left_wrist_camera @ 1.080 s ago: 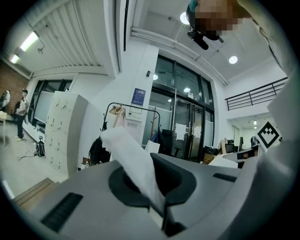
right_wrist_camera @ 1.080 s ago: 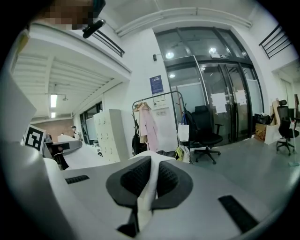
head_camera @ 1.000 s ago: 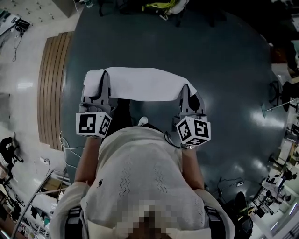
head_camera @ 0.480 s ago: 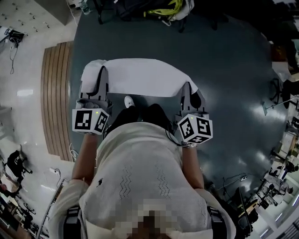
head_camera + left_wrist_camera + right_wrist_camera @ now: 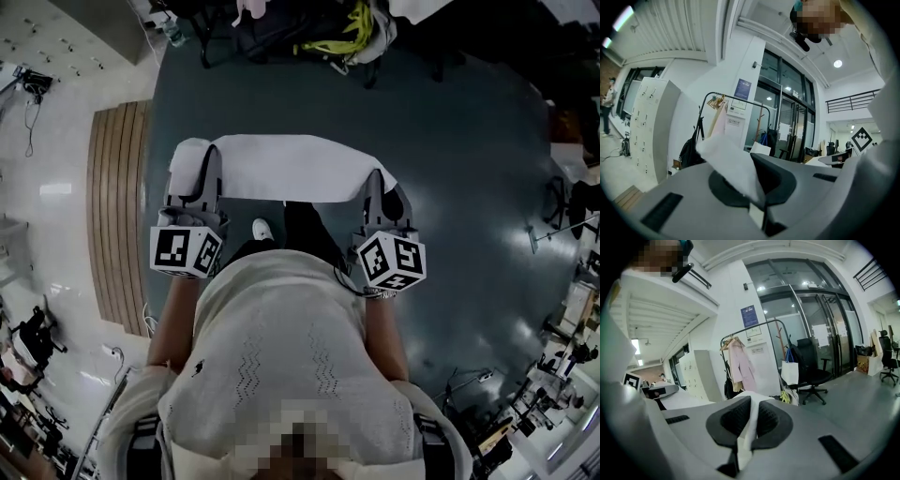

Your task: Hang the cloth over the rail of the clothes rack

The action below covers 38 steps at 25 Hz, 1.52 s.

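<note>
Office lobby, glass doors [image 5: 834, 324], lockers [image 5: 696, 376], swivel chair [image 5: 812, 365], clothes rack [image 5: 759, 326]

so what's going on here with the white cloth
A person holds a white cloth stretched out between two handheld grippers. The left gripper is shut on one end and the right gripper is shut on the other. The cloth hangs in the air above a dark floor. The clothes rack stands some way ahead with a pink garment on it. The cloth is not yet over its rail.
</note>
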### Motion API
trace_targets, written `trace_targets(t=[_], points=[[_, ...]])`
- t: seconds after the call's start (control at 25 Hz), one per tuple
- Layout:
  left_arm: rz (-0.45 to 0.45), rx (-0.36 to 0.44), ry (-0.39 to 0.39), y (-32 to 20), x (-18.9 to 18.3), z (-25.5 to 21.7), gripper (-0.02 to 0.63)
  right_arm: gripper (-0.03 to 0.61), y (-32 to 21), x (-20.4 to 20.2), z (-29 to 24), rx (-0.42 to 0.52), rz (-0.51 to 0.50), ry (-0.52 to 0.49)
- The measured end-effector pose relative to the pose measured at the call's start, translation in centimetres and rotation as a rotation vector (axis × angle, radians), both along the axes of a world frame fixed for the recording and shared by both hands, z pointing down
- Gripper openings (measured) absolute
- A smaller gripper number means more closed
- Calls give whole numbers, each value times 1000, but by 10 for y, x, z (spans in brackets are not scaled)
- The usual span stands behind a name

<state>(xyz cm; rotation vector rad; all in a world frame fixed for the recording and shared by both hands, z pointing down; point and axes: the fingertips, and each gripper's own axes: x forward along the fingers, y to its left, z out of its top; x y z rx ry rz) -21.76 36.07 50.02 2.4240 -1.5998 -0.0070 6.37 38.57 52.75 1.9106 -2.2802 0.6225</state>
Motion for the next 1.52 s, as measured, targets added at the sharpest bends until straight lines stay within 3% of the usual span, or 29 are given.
trace_targets(t=[0.2,0.36,0.44,0.56,0.8,1.16,1.52], points=[[-8,-33,-9,-78,23,2,15,20,-93,22,5,5,-27,-27],[-36,-19,-37,-150,46,-9,15,20,-172,45,-2,20,-49,-54],[-54,-9,-13,-179,59,-15,14,20,-203,61,-5,26,-64,-61],[-80,-21,22,-213,76,-15,14,20,-243,81,-10,35,-89,-52],[-77,-52,0,-256,97,-4,15,20,-285,104,-5,21,-69,-66],[9,-57,5,-354,112,17,14,20,-352,120,15,-19,4,-26],[107,-41,35,-524,107,13,14,20,-501,112,-1,-16,80,11]])
